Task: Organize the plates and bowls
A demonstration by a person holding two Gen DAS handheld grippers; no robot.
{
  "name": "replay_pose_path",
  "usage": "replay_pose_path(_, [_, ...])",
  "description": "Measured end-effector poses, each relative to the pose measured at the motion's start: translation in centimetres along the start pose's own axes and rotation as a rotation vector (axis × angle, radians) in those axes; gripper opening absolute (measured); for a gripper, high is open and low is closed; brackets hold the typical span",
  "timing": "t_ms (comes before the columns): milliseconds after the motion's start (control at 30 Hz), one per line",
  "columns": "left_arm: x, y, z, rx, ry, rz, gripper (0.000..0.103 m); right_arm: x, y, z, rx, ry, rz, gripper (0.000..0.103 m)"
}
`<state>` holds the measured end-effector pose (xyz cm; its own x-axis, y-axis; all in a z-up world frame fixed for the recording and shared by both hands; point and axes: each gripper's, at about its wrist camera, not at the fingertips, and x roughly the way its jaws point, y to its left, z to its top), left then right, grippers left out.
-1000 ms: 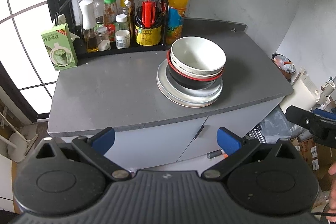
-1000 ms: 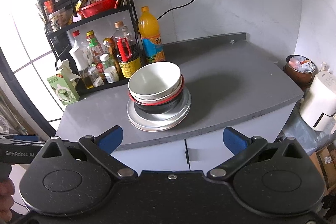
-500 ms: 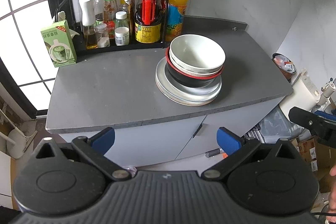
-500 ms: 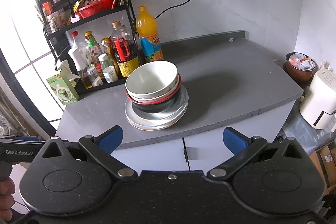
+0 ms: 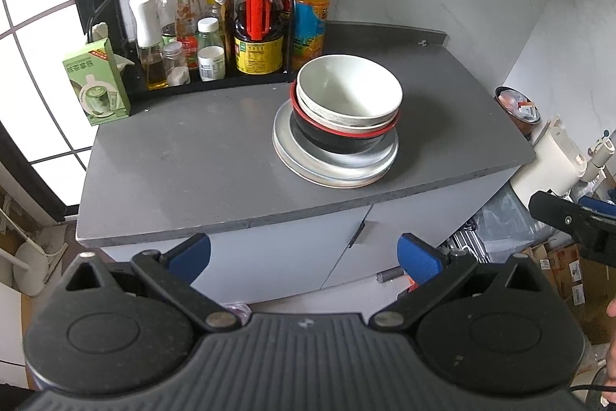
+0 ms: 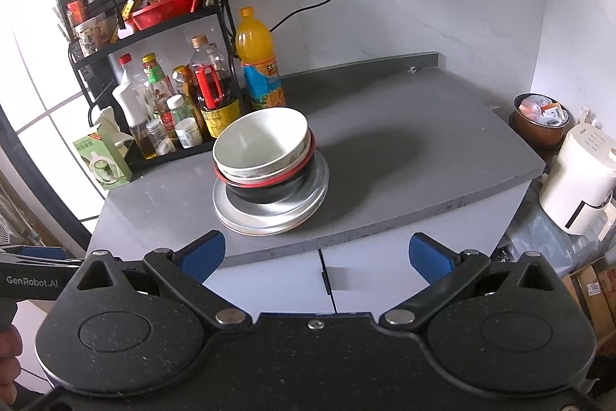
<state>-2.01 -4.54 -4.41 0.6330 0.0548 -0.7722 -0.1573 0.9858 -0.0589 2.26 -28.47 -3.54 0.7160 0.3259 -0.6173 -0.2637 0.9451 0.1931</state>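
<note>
I hold both the left gripper point(image 5: 304, 257) and right gripper point(image 6: 317, 255) spread wide, empty, before the white bowl point(image 5: 348, 91) stacked on metal plates point(image 5: 335, 164).

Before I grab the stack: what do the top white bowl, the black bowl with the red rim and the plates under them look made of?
Top white bowl: glazed ceramic or melamine; smooth matte-white inside, speckled outer band.
Black bowl with the red rim: likely lacquer-style plastic; glossy black wall, uniform red lip.
Plates: probably stainless steel; silvery sheen with soft reflections, thin rolled rims.
</note>
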Motion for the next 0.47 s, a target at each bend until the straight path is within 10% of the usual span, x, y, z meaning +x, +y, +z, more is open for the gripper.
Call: replay_pose_path(467, [1.3,-1.9,0.8,-0.011,0.013,0.026,0.102,1.4,-2.4,1.0,-0.042,0.037,0.032,0.103])
